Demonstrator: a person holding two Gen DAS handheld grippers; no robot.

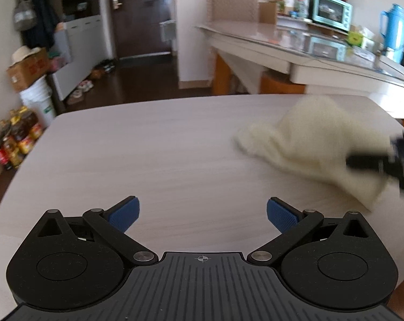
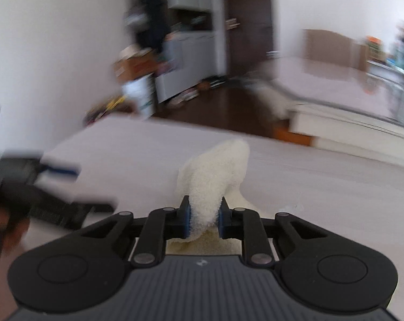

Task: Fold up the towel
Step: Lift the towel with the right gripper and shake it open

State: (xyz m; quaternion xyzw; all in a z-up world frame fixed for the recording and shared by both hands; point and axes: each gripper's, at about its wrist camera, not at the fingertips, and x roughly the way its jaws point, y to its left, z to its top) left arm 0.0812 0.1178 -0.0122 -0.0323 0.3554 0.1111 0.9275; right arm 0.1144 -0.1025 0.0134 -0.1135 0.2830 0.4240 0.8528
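Gripping a bunched fold of the towel (image 2: pixel 215 179) between its blue pads, the right gripper (image 2: pixel 204 220) holds the cloth partly raised above the pale wood-grain worktop (image 1: pixel 148 155); the rest drapes down onto the surface. The left gripper (image 1: pixel 203 215) hovers empty with jaws spread wide. From it, the towel lies ahead and to the right, well apart, long axis running roughly crosswise. The cloth is cream terry, thick and limp, and crumpled rather than flat. Spreading probably comes first, the left gripper taking a free corner.
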